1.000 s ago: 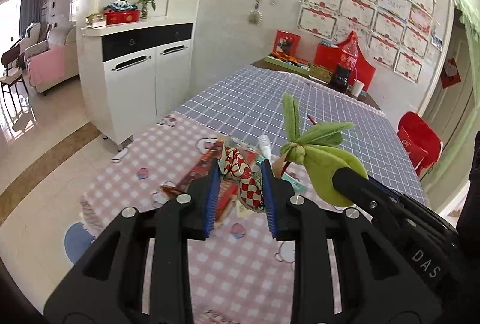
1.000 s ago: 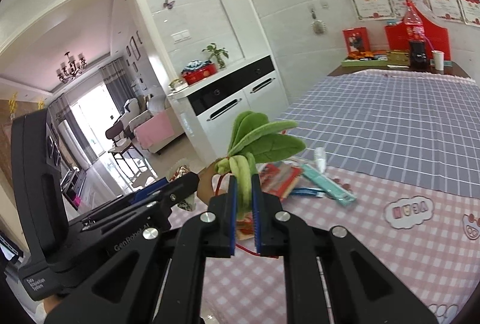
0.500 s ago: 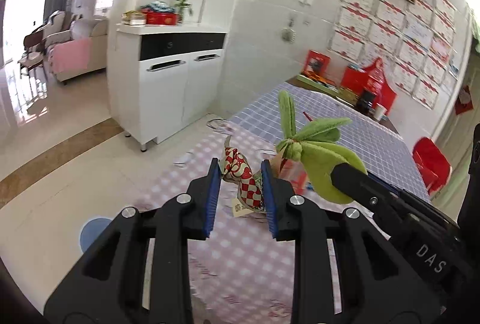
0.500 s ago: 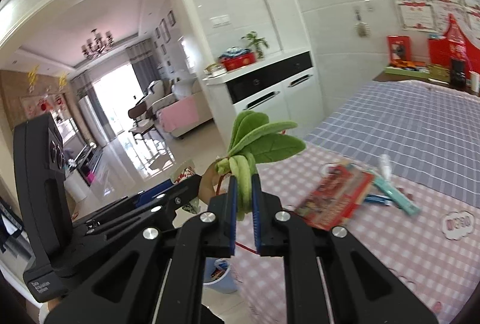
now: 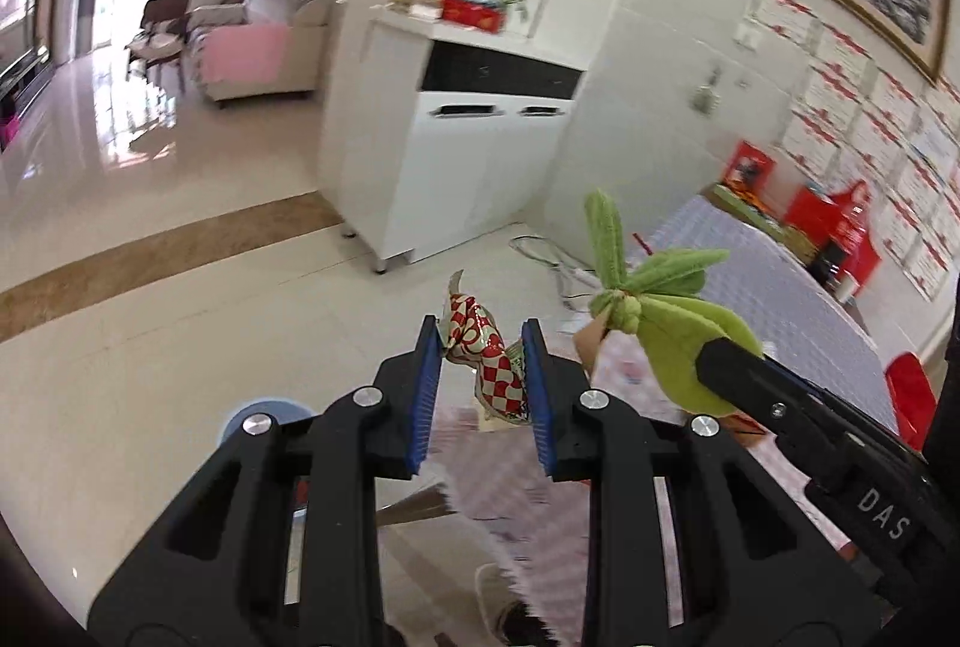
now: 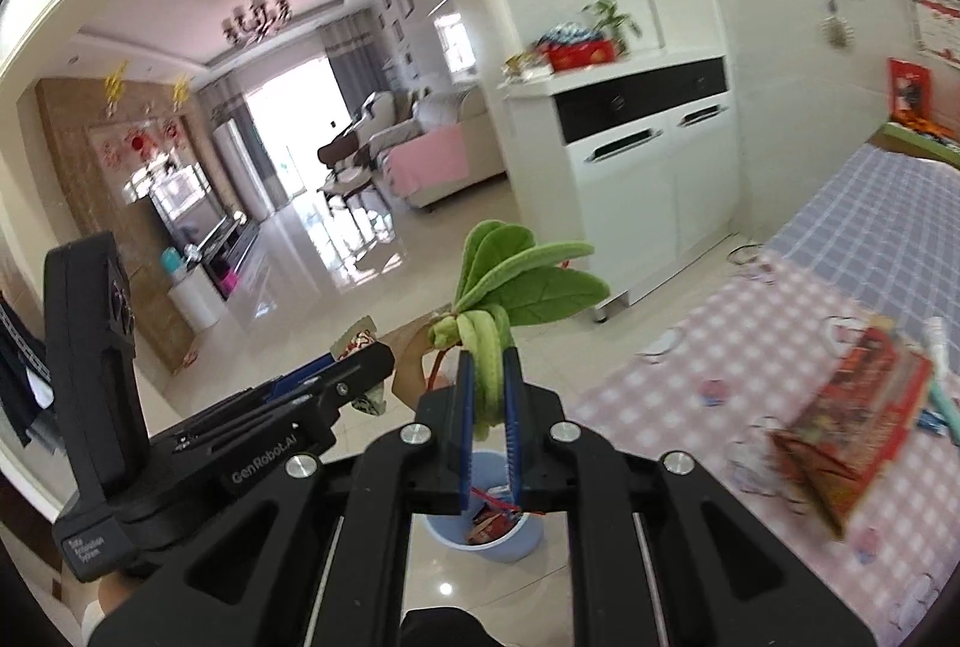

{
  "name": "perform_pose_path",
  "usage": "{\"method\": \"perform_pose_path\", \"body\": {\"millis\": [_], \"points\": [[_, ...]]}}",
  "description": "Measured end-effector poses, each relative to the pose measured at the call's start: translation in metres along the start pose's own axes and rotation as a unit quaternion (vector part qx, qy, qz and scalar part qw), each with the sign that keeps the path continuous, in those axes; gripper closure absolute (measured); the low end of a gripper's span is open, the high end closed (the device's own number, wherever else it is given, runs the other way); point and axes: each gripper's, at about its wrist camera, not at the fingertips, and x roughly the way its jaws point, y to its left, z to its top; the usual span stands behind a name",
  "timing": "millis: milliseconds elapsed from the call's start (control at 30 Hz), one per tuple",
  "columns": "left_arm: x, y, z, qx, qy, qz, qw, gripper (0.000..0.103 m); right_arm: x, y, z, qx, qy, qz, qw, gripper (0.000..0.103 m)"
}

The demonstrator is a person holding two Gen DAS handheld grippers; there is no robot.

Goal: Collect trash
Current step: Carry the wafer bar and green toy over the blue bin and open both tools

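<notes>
My left gripper (image 5: 480, 341) is shut on a crumpled red-and-white checkered wrapper (image 5: 486, 353), held in the air past the table's edge, over the floor. My right gripper (image 6: 487, 365) is shut on the stem of a green plush leafy toy (image 6: 528, 281); the toy also shows at the right of the left wrist view (image 5: 678, 323). A light blue trash bin (image 6: 504, 533) with wrappers inside stands on the floor below the right gripper; part of its rim shows in the left wrist view (image 5: 264, 407).
The table with a pink checkered cloth (image 6: 708, 365) lies to the right, with a red packet (image 6: 864, 407) and a teal tube (image 6: 942, 395) on it. A white cabinet (image 5: 468, 149) stands ahead. Glossy tiled floor (image 5: 180, 287) spreads left toward the living room.
Both grippers have swung left off the table with their loads, out over the floor. The blue bin has come into view beneath the right gripper.
</notes>
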Motion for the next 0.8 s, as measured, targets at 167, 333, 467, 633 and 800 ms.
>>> {"method": "perform_pose_path", "body": {"millis": [167,333,467,633,800], "points": [[0.020,0.053,-0.003,-0.036,0.018,0.034,0.9986,0.076,0.049,0.016,-0.009,-0.009,0.032,0.013,0.999,0.093],[0.044,0.116,-0.017,-0.081,0.048,0.077,0.9925,0.076,0.109,0.040,-0.023,-0.029,0.076,0.034,0.996,0.093],[0.065,0.160,-0.031,-0.111,0.074,0.099,0.9861,0.076,0.153,0.053,-0.034,-0.038,0.111,0.044,0.992,0.093],[0.091,0.211,-0.049,-0.148,0.103,0.122,0.9761,0.076,0.214,0.067,-0.050,-0.046,0.155,0.046,0.986,0.093],[0.114,0.244,-0.057,-0.171,0.123,0.134,0.9684,0.076,0.270,0.085,-0.060,-0.054,0.171,0.052,0.982,0.087]]}}
